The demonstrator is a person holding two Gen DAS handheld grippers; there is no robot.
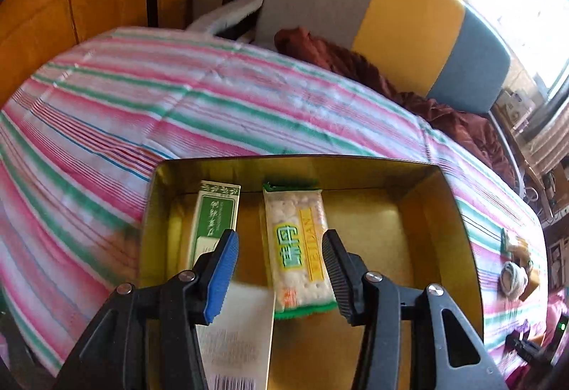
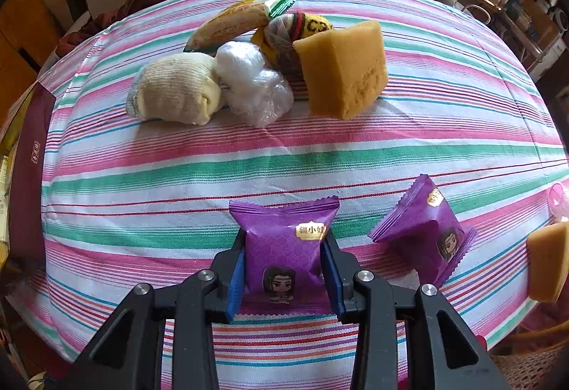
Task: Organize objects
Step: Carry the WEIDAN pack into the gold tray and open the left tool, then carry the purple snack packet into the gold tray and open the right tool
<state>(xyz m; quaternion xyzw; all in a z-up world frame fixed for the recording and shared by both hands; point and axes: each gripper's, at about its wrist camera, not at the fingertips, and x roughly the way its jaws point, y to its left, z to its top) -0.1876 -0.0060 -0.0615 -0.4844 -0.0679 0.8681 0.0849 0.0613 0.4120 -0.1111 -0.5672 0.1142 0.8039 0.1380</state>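
In the left wrist view a gold tin box [image 1: 441, 219] sits on the striped cloth. Inside it lie a green and white carton [image 1: 215, 217] and a rice-cracker packet [image 1: 300, 244]. My left gripper [image 1: 281, 269] is open above the box, with the packet between its fingers and apart from them. In the right wrist view my right gripper [image 2: 284, 269] is shut on a purple snack packet [image 2: 284, 251] just above the cloth. A second purple packet [image 2: 425, 233] lies to its right.
Further back in the right wrist view lie a rolled sock [image 2: 177, 87], a clear plastic bundle [image 2: 254, 87], a yellow sponge block [image 2: 343, 68], a corn packet [image 2: 234, 22] and a patterned cloth roll [image 2: 291, 31]. Another sponge [image 2: 547, 262] is at the right edge.
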